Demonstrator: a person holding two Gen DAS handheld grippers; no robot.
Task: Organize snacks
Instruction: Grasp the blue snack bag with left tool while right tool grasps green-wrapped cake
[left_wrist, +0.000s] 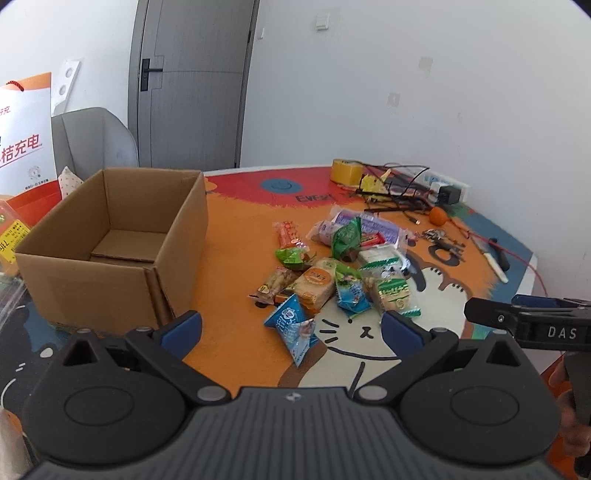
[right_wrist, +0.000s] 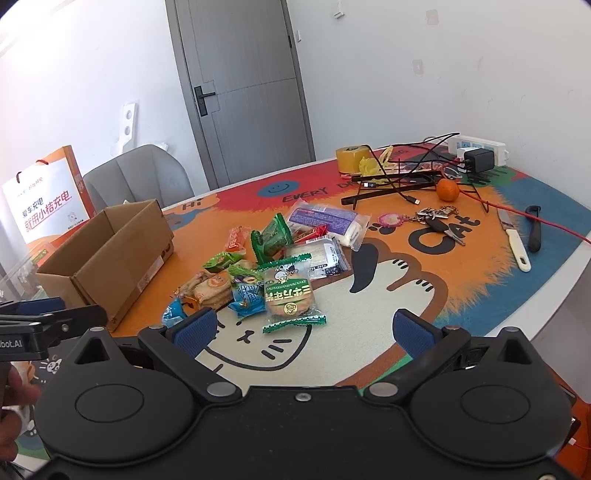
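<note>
The left tool (left_wrist: 291, 328) hangs above the desk (left_wrist: 236, 295) with its blue-padded fingers spread wide and nothing between them, aimed at the near edge of the snack pile (left_wrist: 332, 266). The right tool (right_wrist: 303, 328) hovers level beside it, its fingers likewise wide apart and empty. The pile is a loose heap of small wrapped packets in green, blue, orange and white; a blue packet (left_wrist: 295, 328) lies nearest the left tool, a green-edged biscuit pack (right_wrist: 290, 295) nearest the right. Left of the pile stands an open cardboard box (left_wrist: 110, 243), upright.
</note>
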